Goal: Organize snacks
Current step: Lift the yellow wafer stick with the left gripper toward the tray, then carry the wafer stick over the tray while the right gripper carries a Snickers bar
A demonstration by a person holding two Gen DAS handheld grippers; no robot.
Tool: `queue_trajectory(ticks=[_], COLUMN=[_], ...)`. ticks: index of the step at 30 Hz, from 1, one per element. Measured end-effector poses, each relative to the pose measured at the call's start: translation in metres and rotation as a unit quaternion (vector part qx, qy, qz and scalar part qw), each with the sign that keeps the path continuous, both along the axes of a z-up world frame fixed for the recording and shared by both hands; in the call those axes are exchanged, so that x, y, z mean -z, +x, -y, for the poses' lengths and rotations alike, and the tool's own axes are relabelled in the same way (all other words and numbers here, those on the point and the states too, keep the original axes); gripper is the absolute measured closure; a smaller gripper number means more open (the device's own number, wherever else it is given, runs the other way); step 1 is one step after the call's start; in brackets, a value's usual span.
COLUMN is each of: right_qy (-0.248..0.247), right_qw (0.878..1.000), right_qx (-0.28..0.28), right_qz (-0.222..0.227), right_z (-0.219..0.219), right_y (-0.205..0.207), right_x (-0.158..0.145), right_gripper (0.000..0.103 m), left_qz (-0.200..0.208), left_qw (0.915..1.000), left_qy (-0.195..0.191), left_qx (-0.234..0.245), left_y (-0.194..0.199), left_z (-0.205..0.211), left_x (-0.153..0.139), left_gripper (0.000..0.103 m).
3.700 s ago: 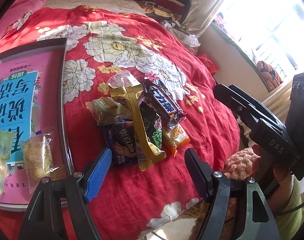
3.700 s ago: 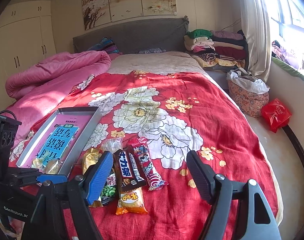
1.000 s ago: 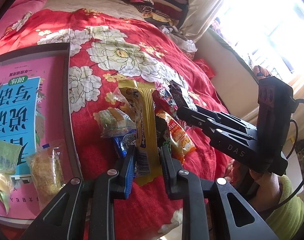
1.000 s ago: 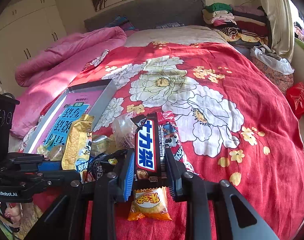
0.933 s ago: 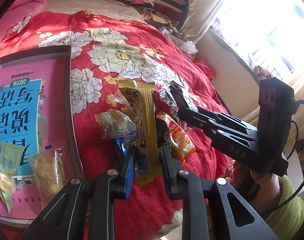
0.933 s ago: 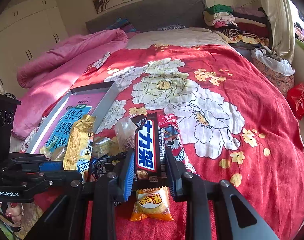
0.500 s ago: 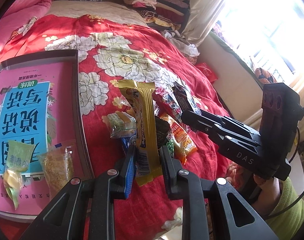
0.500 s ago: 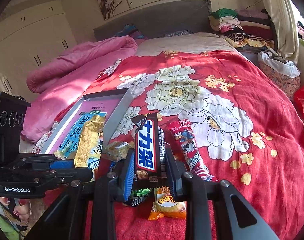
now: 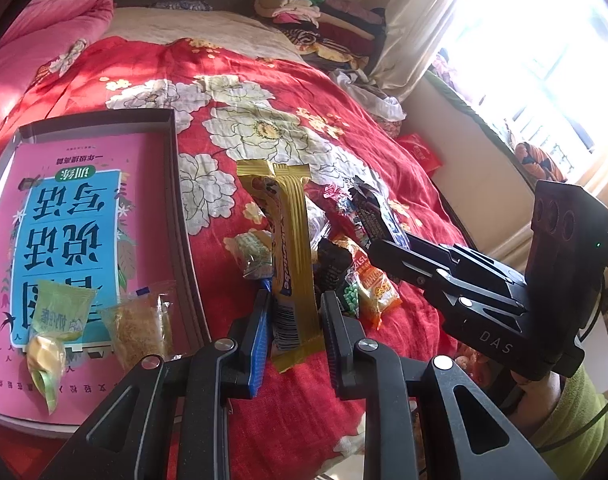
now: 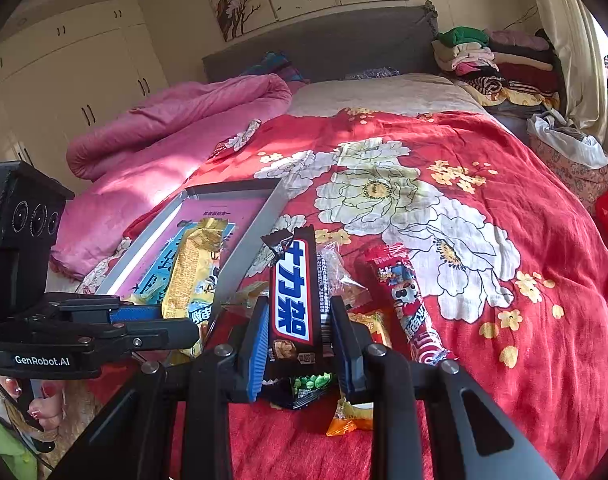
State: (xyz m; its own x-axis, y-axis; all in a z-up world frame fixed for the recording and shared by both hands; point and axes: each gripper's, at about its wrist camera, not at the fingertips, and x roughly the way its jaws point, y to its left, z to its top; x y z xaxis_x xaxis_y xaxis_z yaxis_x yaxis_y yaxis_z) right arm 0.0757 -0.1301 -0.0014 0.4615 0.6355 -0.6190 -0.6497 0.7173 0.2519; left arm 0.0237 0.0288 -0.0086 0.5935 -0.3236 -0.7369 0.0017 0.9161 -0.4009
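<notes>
My left gripper [image 9: 294, 312] is shut on a long yellow snack bar [image 9: 290, 248] and holds it upright above the snack pile. My right gripper [image 10: 298, 332] is shut on a dark chocolate bar [image 10: 294, 296] with white characters on blue, also lifted. The right gripper shows in the left wrist view [image 9: 387, 246]; the left gripper shows in the right wrist view [image 10: 172, 330]. A grey tray [image 9: 175, 184] with a pink and blue book inside lies at the left and holds a green packet [image 9: 58, 320] and a clear packet [image 9: 142, 326]. The tray also shows in the right wrist view [image 10: 260, 224].
Loose snacks lie on the red floral bedspread [image 10: 483, 184]: a red stick pack [image 10: 409, 304], an orange packet [image 9: 373, 284], a green-pea pack [image 10: 309, 384]. A pink duvet [image 10: 176, 120] lies at the left. Folded clothes [image 10: 491, 60] are stacked by the headboard.
Both grippers, open above the pile 3.7 s ago, have shut on a bar each. In the last second both have risen and drawn back with their bars.
</notes>
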Motion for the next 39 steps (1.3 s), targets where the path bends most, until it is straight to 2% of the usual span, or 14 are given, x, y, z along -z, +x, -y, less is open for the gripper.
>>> queue_trajectory(ticks=[23,32,39], right_qy=[-0.007,0.006,0.015], right_qw=[0.999,0.999,0.998], right_qx=[-0.036,-0.045,-0.052], right_qz=[0.015,0.011,0.024], right_z=[-0.024,-0.031,-0.035], right_y=[-0.025,-0.034,-0.044], right_x=[-0.006,-0.008,-0.016], right_gripper=[0.074,0.074,0.074], left_qz=[0.016,0.023,0.032], left_qw=[0.9986,0.9974,0.9958], left_qy=[0.032,0.037,0.038], left_qx=[-0.039,-0.057,-0.077], left_y=[-0.018,-0.029,-0.038], left_z=[-0.028,-0.041,-0.055], left_x=[-0.010,-0.017,-0.024], left_gripper=[0.077,0.077,0.077])
